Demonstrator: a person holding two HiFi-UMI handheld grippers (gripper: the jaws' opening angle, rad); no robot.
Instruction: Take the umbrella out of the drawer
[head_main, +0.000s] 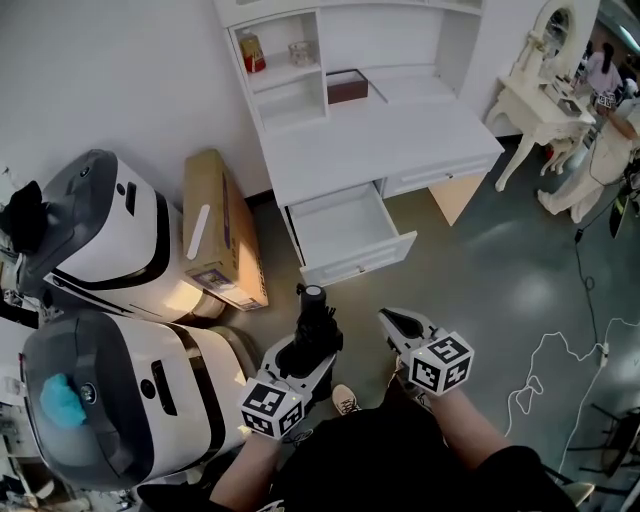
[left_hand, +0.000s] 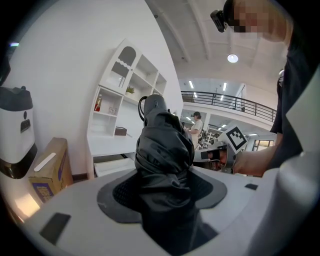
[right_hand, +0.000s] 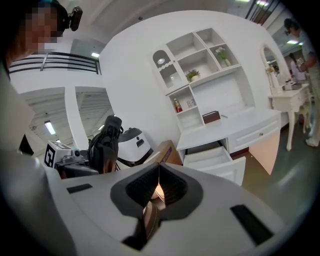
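Head view: a person stands facing a white desk (head_main: 400, 140) whose drawer (head_main: 362, 262) is pulled open and looks empty. The left gripper (head_main: 308, 348) has its jaws clamped on a folded black umbrella (head_main: 316, 315), held upright and well apart from the drawer. The right gripper (head_main: 398, 324) sits just beside it, jaws pressed together on nothing. The lifting-out seems done. To finish well, I'd hold a firm squeeze, since the slick fabric could slide, and carry it upright, steadying the top end with the free gripper if it tips.
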